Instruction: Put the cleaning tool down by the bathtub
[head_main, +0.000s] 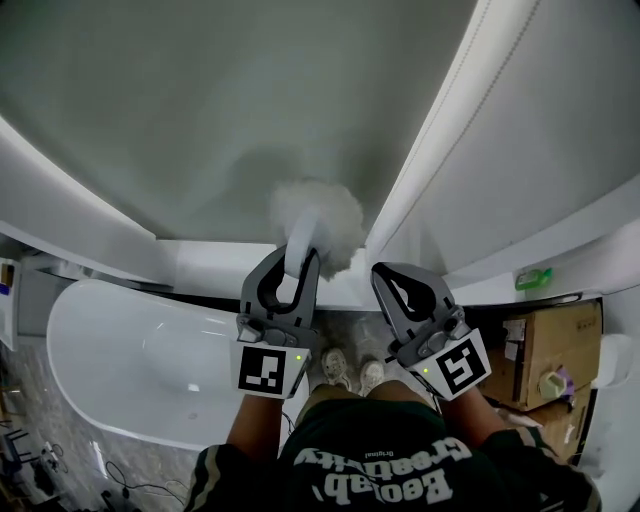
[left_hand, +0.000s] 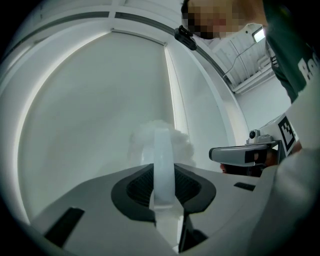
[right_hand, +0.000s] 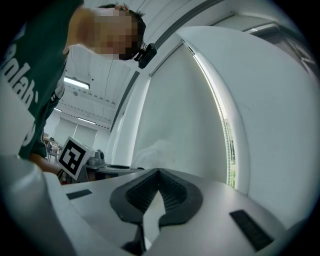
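Beside the glossy white oval bathtub, head view: the left tool carries a fluffy white duster by its pale plastic handle; its own view shows the jaws clamped on that handle. Right tool view: jaws together, empty; the step looks like the carry, and next calls for lowering the duster by the tub and letting go.

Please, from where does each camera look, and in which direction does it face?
Head view: on the person's head, facing steeply down at the bathtub, shoes, forearms, left tool and right tool.
Left gripper view: on the left tool, looking along jaws clamped on the white duster toward a pale curved wall; right tool visible.
Right gripper view: on the right tool, looking along shut, empty jaws at that wall; shirt visible.
Shared: all three show the white duster.
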